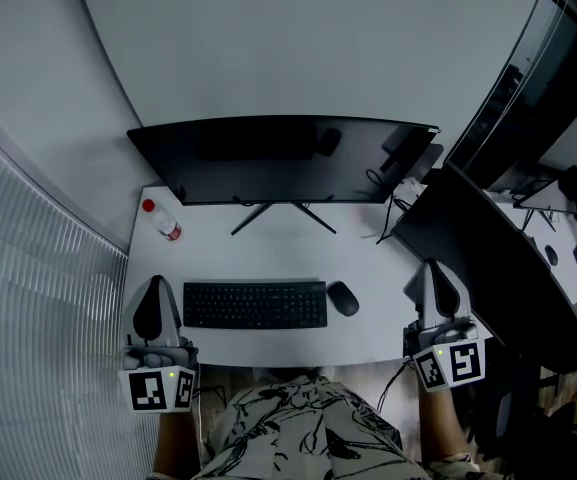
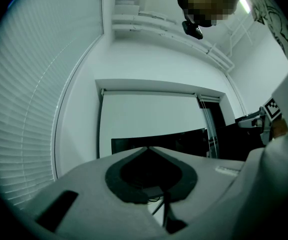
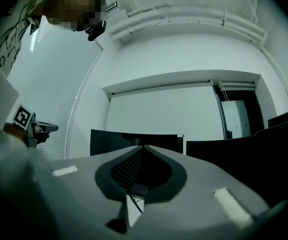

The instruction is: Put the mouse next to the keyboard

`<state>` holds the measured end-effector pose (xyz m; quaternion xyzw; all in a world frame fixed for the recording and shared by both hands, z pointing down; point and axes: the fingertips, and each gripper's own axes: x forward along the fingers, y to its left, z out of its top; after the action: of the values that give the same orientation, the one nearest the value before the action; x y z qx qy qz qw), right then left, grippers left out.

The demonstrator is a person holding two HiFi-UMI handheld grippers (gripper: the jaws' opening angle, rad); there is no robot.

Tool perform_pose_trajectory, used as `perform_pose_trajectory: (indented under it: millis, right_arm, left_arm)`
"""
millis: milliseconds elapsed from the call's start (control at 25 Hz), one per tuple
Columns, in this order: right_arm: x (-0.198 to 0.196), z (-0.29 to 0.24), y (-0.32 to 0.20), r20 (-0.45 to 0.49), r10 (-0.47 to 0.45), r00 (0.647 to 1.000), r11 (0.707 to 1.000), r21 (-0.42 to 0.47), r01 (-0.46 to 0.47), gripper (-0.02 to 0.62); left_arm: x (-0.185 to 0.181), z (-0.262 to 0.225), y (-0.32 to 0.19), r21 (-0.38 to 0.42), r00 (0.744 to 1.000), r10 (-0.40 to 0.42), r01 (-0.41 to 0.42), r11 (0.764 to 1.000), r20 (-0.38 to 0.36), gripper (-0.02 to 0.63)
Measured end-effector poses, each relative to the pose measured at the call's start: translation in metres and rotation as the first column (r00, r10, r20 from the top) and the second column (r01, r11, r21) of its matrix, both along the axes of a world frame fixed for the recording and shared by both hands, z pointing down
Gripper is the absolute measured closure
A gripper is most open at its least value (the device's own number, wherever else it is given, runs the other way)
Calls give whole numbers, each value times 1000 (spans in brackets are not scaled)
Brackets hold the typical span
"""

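Your left hand-held gripper (image 1: 155, 281) and right hand-held gripper (image 1: 434, 265) are both clenched and empty at the tabletop's (image 1: 268, 253) near edge, flanking the keyboard (image 1: 255, 305). The mouse (image 1: 343, 298) lies just beside the keyboard's right end, its long axis running away from you with the far end tilted slightly keyboard-ward. A red-capped bottle (image 1: 161, 220) sits far left.

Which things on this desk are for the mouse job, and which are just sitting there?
For the job:
- mouse, lying just off the keyboard's right end
- keyboard

Just lying about:
- bottle with a red cap
- big monitor
- dark screen on the right
- cables behind the desk
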<state>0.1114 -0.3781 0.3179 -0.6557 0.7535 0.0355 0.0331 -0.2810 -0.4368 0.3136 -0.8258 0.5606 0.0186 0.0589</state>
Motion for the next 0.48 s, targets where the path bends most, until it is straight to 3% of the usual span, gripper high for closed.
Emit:
perform_pose_trajectory:
  millis: [480]
  right_arm:
    - [3, 5, -3, -6, 1, 1000, 1000, -13, -1, 591]
  left_arm:
    - [6, -1, -2, 8, 1000, 5, -4, 1000, -7, 609]
